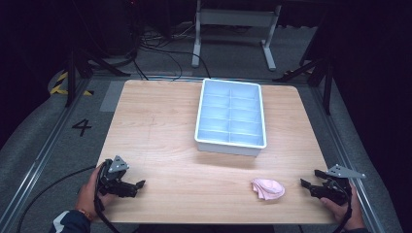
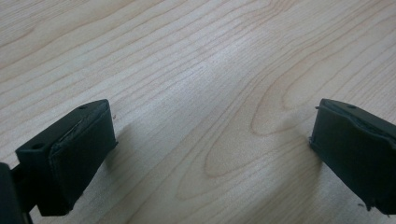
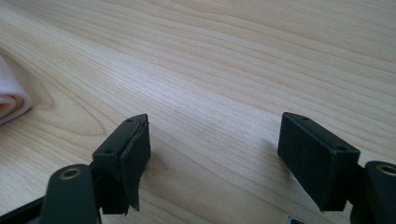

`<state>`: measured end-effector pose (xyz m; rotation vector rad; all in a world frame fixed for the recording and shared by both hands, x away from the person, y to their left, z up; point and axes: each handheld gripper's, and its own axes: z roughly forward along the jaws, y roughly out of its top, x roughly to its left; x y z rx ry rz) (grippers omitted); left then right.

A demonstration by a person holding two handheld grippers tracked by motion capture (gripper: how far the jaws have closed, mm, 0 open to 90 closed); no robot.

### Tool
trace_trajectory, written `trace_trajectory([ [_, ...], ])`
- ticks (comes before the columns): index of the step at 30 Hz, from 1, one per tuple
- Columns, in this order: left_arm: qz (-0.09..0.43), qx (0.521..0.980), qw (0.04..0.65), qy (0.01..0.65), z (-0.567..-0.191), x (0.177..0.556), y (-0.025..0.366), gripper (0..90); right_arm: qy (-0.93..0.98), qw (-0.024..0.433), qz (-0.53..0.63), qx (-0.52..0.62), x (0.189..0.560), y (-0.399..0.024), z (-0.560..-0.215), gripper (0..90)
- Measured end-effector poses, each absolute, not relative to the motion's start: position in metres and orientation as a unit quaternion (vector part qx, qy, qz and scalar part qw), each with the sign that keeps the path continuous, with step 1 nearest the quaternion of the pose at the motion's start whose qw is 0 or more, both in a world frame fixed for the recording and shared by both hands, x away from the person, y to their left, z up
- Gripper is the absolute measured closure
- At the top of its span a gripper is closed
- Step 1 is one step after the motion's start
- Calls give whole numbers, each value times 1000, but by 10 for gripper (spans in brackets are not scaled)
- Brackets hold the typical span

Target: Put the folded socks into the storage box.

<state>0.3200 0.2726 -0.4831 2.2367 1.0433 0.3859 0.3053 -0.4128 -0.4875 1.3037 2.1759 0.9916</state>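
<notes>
Both grippers, left (image 1: 138, 185) and right (image 1: 305, 184), rest wide open and empty at the table's (image 1: 160, 126) near corners, the pink cloth (image 1: 267, 188) beside the right, likely staged for pickup.

I work at a light wooden table (image 1: 160, 126) with rounded corners and a clear grain. It stands on a grey carpeted floor (image 1: 53, 141). Metal rails (image 1: 43, 150) run along the floor on both sides of the table. A black number four (image 1: 81, 127) is marked on the floor to the left. Yellow and black hazard tape (image 1: 60, 83) lies near the far left corner. Beyond the table I note a white metal frame (image 1: 235, 22) on two feet and loose black cables (image 1: 155, 46) across the floor. Dark stands (image 1: 82, 60) flank both far corners. The surroundings are unlit; light falls on the table alone.
</notes>
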Motion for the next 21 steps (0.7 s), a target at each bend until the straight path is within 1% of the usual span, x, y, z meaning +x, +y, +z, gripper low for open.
trace_trajectory([
  [8, 139, 854, 317, 389, -483, 322, 272, 2, 781, 209, 355, 469, 305, -413, -488, 256],
  [10, 138, 857, 321, 379, -483, 325, 271, 1, 780, 210, 354, 471, 306, -412, -487, 255],
  [21, 140, 852, 321, 390, -484, 327, 260, 1, 787, 202, 344, 471, 306, -414, -485, 256],
])
